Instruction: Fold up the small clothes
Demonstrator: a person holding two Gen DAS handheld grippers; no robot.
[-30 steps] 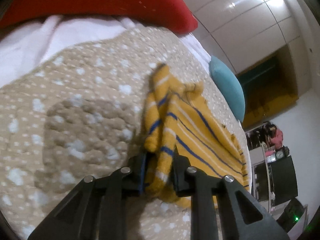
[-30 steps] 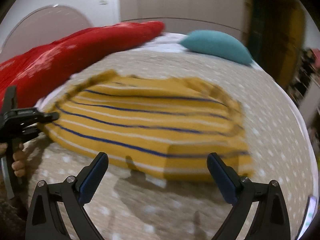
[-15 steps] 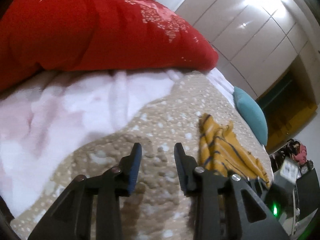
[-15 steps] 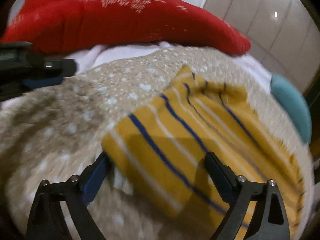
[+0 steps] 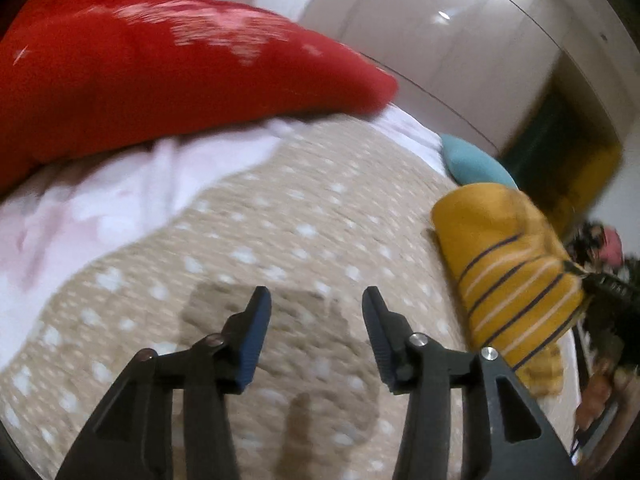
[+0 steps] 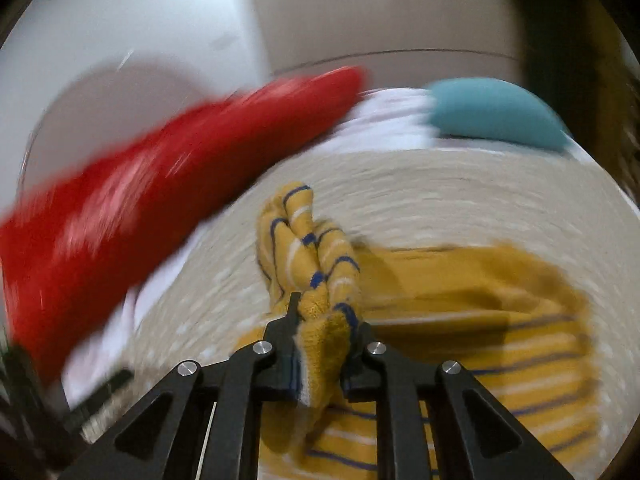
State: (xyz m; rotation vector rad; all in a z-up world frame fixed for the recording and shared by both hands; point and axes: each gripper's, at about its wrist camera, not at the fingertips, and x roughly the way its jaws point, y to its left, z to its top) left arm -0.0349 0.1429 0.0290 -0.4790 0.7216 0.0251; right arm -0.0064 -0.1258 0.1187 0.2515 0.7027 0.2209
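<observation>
A small yellow garment with blue and white stripes (image 6: 500,320) lies on a beige dotted bedspread (image 5: 280,240). My right gripper (image 6: 326,328) is shut on a bunched edge of the garment and lifts it over the rest of the cloth. In the left wrist view the garment (image 5: 512,272) shows at the right, partly folded over, with the right gripper's dark body (image 5: 612,292) at its far edge. My left gripper (image 5: 316,320) is open and empty above the bedspread, to the left of the garment.
A red quilt (image 5: 140,60) lies along the far left of the bed over a white sheet (image 5: 120,192). A teal pillow (image 6: 496,112) sits at the far end. White wardrobe doors (image 5: 440,32) stand behind. Both views are blurred by motion.
My left gripper let go of the garment, opened and drew away to the left. My right gripper, open before, has shut on the garment's edge and lifted it.
</observation>
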